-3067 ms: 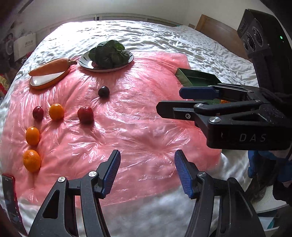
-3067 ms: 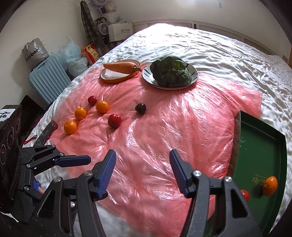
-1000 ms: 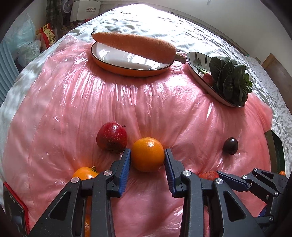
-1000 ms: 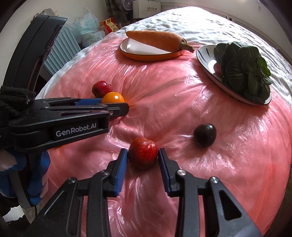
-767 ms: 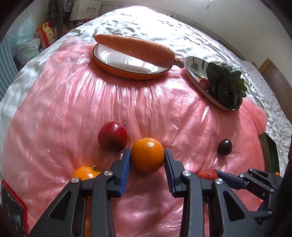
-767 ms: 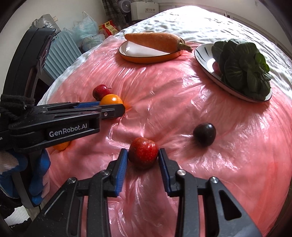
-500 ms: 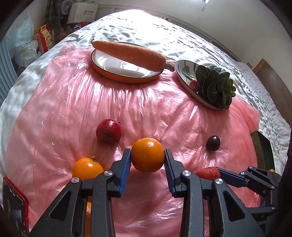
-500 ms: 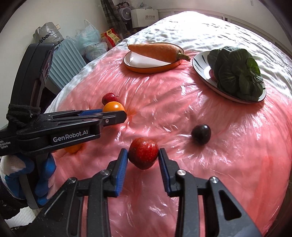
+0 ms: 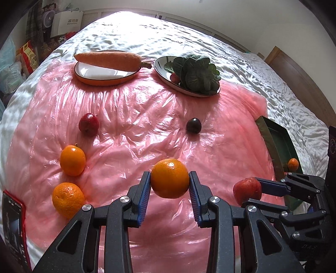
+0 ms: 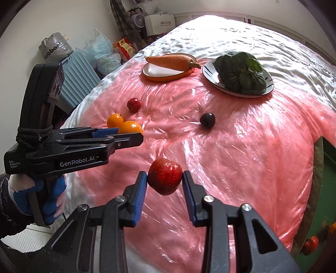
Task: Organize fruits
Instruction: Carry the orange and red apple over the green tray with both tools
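Two fruits are held above the pink plastic sheet [image 9: 134,117], one in each gripper.

An orange [image 9: 170,178] is pinched between the jaws of the left gripper [image 9: 170,184] at lower centre of the left wrist view; a red fruit [image 10: 164,176] is pinched by the right gripper [image 10: 164,184] at lower centre of the right wrist view. The green tray [image 9: 279,138], at the right edge of the left view, is seen holding a small orange fruit [image 9: 293,164].

You're over a bed [image 9: 189,40] in rumpled white sheets, daylight glaring at its far end; white walls [image 10: 52,19] around you; a pale blue suitcase [image 10: 79,77] and bags [image 10: 98,48] crowd the corner.
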A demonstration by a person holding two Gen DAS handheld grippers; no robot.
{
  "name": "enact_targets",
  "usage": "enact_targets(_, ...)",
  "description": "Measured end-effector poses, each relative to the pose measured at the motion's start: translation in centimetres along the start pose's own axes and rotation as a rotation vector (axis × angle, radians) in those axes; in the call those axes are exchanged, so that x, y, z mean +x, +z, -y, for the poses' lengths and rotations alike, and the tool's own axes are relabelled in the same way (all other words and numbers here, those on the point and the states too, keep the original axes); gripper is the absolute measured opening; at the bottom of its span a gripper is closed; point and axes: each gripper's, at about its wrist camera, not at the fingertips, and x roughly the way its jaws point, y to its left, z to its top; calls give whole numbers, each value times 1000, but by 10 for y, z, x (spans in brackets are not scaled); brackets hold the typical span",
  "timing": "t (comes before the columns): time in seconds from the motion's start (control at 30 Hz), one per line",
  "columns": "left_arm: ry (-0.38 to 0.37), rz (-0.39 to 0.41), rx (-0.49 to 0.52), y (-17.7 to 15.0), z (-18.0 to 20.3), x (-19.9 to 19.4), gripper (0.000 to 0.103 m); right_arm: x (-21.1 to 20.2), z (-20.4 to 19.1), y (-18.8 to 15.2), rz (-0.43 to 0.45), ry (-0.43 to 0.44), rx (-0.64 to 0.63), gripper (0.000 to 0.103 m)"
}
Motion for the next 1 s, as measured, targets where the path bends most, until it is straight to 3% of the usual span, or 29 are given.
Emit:
enact_targets(0.5, -191, -168, 267, -69, 125, -5, 31, -73, 30, -93, -88, -66, 143, 29)
enact_targets(0.8, -321, -248, 425, -95, 212, -1, 31, -133, 85, -148, -120, -231, 300, 29)
enact_targets(1.0, -392, -225, 520, -89, 269, 2, 31, -172, 127, -166, -94, -354, 356, 29)
